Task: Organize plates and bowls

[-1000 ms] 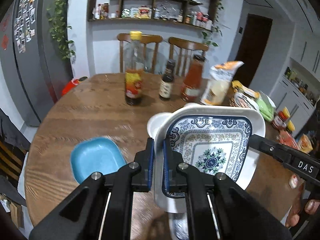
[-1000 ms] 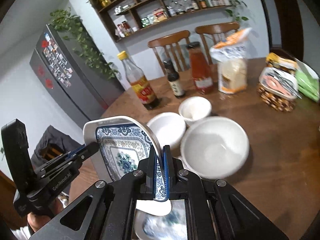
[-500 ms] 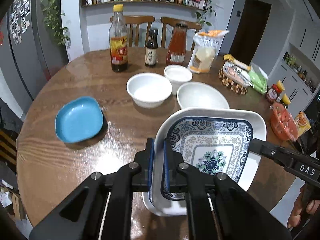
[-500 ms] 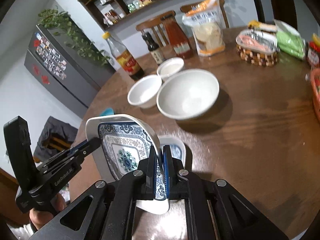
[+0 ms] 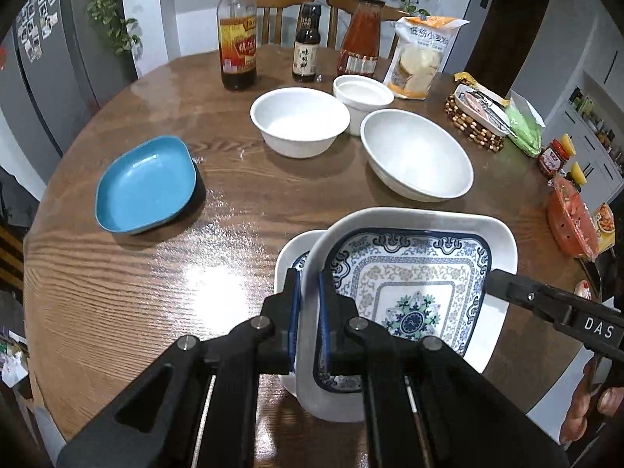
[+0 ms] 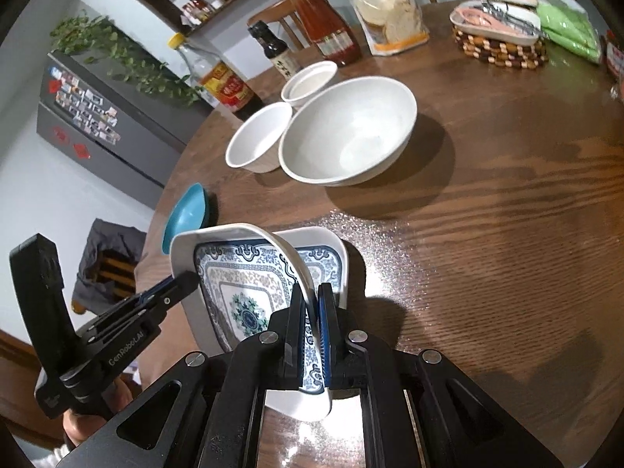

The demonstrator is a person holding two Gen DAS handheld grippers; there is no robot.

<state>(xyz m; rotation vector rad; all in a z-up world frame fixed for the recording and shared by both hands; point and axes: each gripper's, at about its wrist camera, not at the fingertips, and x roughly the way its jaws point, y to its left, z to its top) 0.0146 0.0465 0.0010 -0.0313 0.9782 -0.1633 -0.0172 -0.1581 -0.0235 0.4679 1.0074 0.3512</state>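
A square white plate with a blue pattern [image 5: 413, 288] hangs just above a matching second plate [image 5: 290, 251] that lies on the table. My left gripper [image 5: 308, 284] is shut on the held plate's left rim. My right gripper [image 6: 310, 298] is shut on its right rim; it also shows in the left wrist view [image 5: 503, 284]. The held plate [image 6: 234, 280] tilts over the lower plate [image 6: 323, 257]. A blue square dish [image 5: 146, 185] sits to the left. A large white bowl [image 5: 417, 154], a medium one [image 5: 300, 119] and a small one [image 5: 362, 91] stand beyond.
The round wooden table [image 5: 117, 292] carries three bottles [image 5: 238, 27], a snack bag [image 5: 423, 56], a woven basket [image 5: 477, 121], a green packet [image 5: 526, 126] and jars [image 5: 553, 152] at the right. Two chairs [image 5: 280, 15] stand behind. A fridge [image 6: 105, 117] is at left.
Both grippers have carried the patterned plate down and forward, so it now sits low over the second patterned plate. The bowls and bottles appear closer.
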